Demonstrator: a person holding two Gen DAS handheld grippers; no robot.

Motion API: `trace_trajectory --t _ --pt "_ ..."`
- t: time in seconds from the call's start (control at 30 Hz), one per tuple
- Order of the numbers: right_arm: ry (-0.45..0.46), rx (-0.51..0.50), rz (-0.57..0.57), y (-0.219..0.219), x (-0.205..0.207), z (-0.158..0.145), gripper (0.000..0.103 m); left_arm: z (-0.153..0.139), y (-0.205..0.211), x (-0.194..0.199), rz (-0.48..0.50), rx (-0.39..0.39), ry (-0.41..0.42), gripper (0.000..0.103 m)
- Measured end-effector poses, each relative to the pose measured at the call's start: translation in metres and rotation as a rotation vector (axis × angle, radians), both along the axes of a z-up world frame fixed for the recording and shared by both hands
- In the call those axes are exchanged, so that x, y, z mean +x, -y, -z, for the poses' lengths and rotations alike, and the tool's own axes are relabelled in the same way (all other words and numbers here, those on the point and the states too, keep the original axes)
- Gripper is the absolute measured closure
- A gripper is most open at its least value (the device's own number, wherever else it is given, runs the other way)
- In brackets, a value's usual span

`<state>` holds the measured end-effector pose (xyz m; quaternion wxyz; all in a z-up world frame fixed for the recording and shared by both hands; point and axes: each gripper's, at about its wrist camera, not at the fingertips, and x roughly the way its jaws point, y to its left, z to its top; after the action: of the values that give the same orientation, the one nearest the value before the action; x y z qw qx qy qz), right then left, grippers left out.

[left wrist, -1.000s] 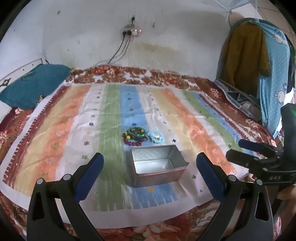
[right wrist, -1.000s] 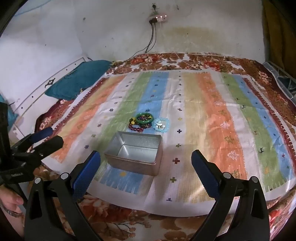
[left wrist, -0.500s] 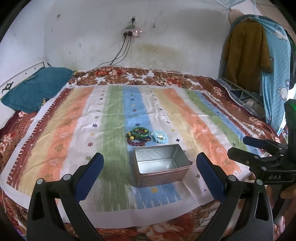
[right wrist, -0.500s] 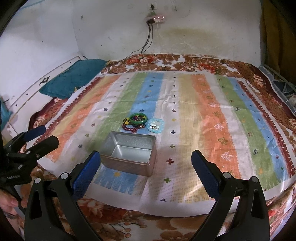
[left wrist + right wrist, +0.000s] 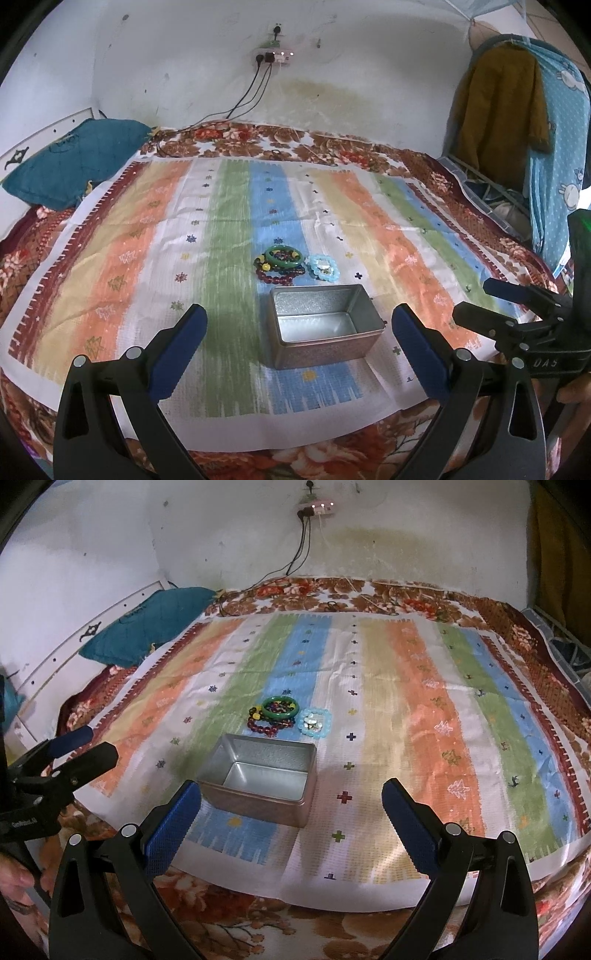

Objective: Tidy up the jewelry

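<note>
Nothing is sorted yet: the tin is empty and all the jewelry lies on the bed.

On the bed, the striped cloth (image 5: 155,258) carries an open metal tin (image 5: 325,326) with a bare bottom, and just behind it a small pile of jewelry: a green bangle (image 5: 284,255) on top of dark red bead bracelets (image 5: 275,275), with a pale blue bracelet (image 5: 324,268) just beside them on the right; how many bead strands are there I cannot say, they are too small. So every piece is, I judge, still to be moved into the tin. The left gripper (image 5: 299,345) and the right gripper (image 5: 291,821) both hang above the near edge of the cloth, pointing forward to the tin, their jaws wide apart and holding nothing.
</note>
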<state>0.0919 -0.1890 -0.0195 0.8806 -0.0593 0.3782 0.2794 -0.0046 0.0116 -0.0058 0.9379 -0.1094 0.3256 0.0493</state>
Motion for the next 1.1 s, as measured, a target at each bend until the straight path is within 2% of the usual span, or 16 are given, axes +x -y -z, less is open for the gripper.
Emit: trace_trajectory --t 0.43,0.5,0.53,0.8,0.93,1.1 --pt "-0.034 0.015 0.022 -0.004 0.009 0.002 0.004 0.002 0.003 0.011 -0.001 0.022 -0.026 0.005" --pt "-0.059 0.012 0.012 -0.007 0.013 0.005 0.004 0.003 0.008 0.011 -0.006 -0.005 -0.027 0.005" --pt "-0.065 0.011 0.010 -0.009 0.014 0.006 0.004 0.004 -0.004 0.014 -0.016 -0.026 -0.026 0.005" --pt "-0.085 0.026 0.040 -0.012 0.030 0.012 0.004 0.011 -0.022 0.026 -0.055 -0.099 -0.039 0.005" --pt "-0.104 0.022 0.042 -0.015 0.042 0.016 0.004 0.017 -0.026 0.042 -0.071 -0.065 -0.059 0.005" --pt "-0.084 0.013 0.085 -0.016 0.056 0.019 0.004 0.026 -0.028 0.064 -0.103 0.027 -0.091 0.005"
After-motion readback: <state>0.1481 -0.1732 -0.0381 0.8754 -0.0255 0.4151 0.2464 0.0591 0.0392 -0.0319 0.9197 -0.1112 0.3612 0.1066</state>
